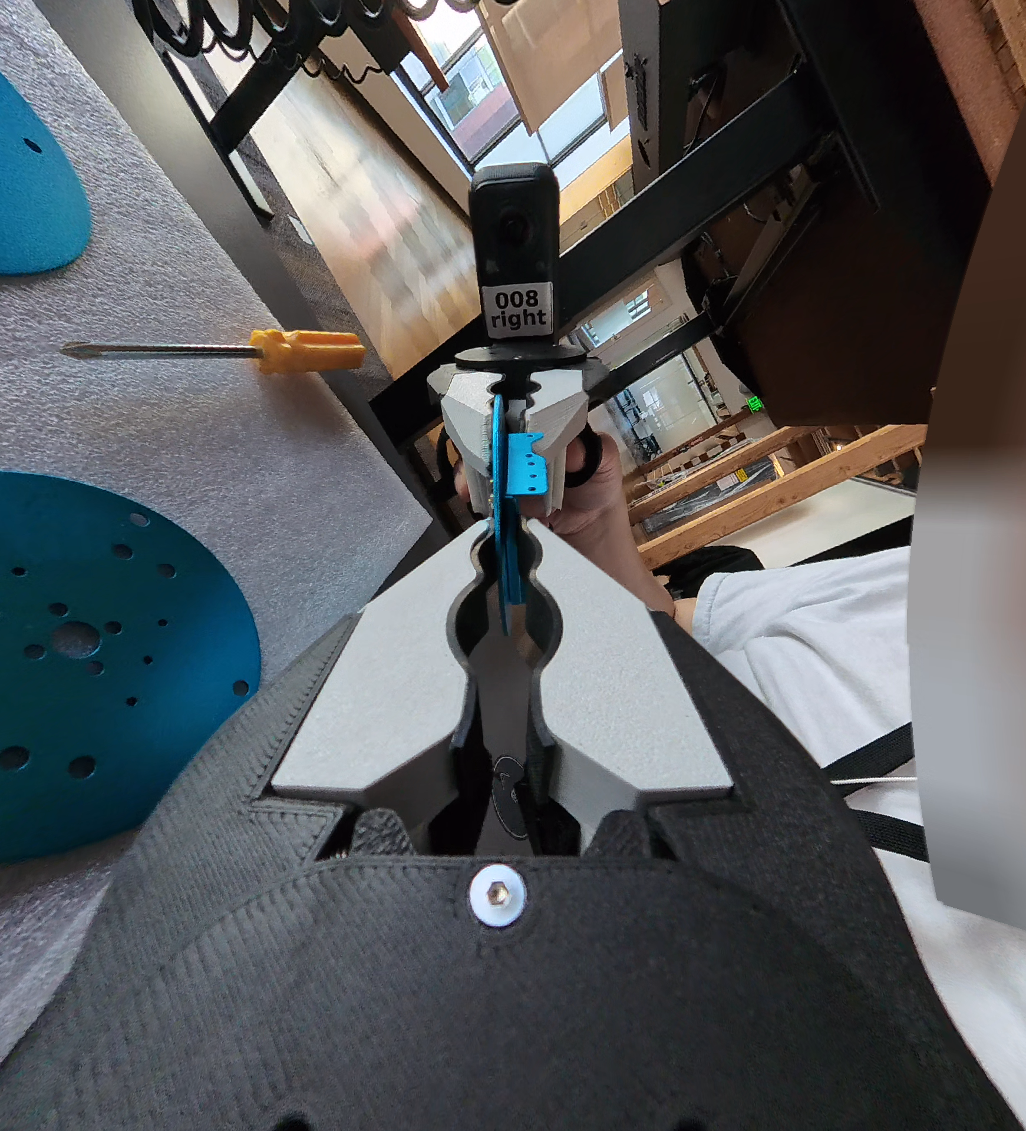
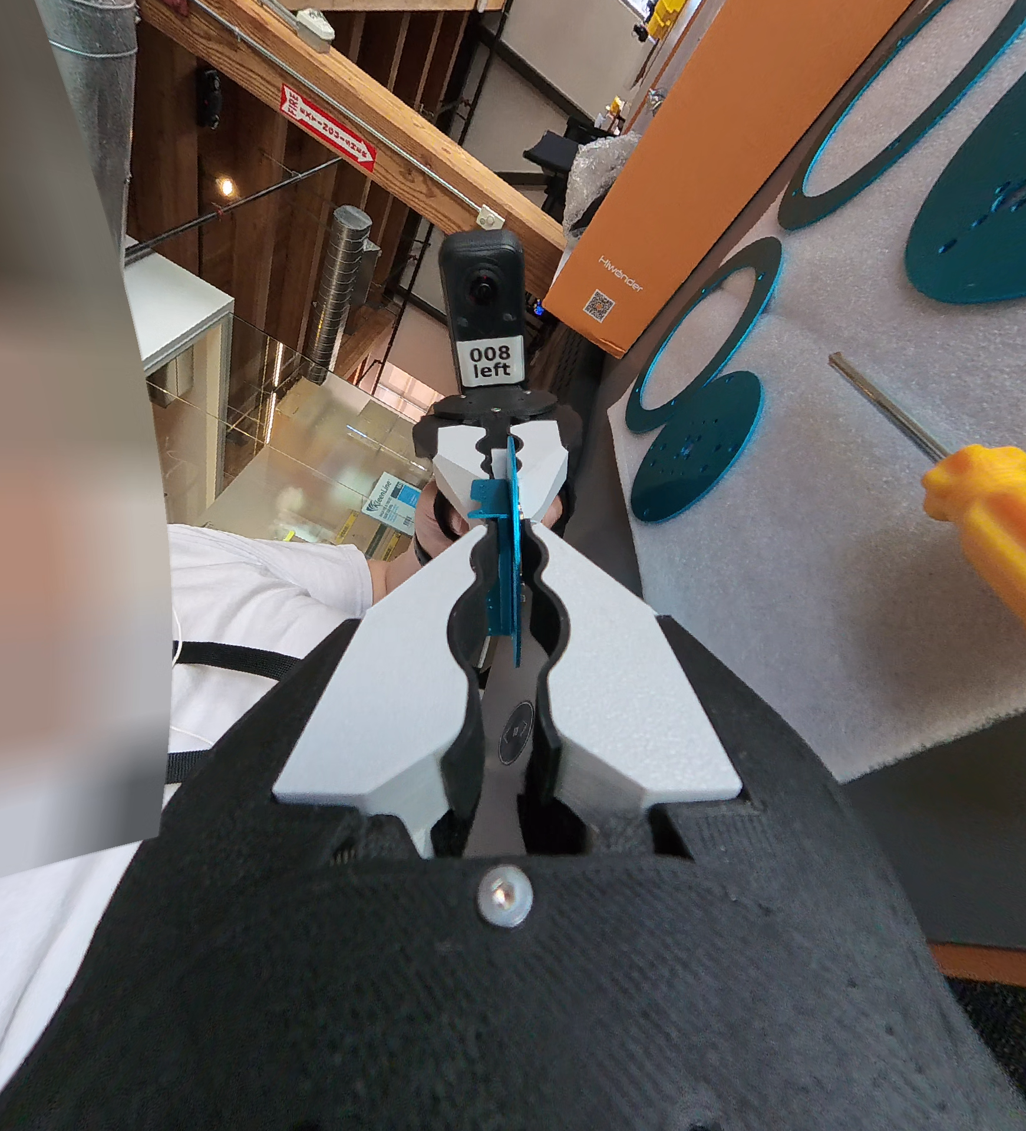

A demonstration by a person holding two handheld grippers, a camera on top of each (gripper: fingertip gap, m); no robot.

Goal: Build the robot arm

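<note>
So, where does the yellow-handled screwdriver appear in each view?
Left wrist view: screwdriver in the upper left, lying on the grey foam sheet.
Right wrist view: at the right edge, large, handle nearest.
Shared landmark: blue plate at the centre.

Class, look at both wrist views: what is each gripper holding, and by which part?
Both grip one thin blue plate seen edge-on: the left gripper clamps its near edge, the right gripper the opposite edge. A small blue bracket sticks out from it.

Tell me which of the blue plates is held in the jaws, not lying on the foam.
The thin blue plate seen edge-on, with a small bracket; both grippers clamp it. The other blue discs lie flat on the foam.
</note>
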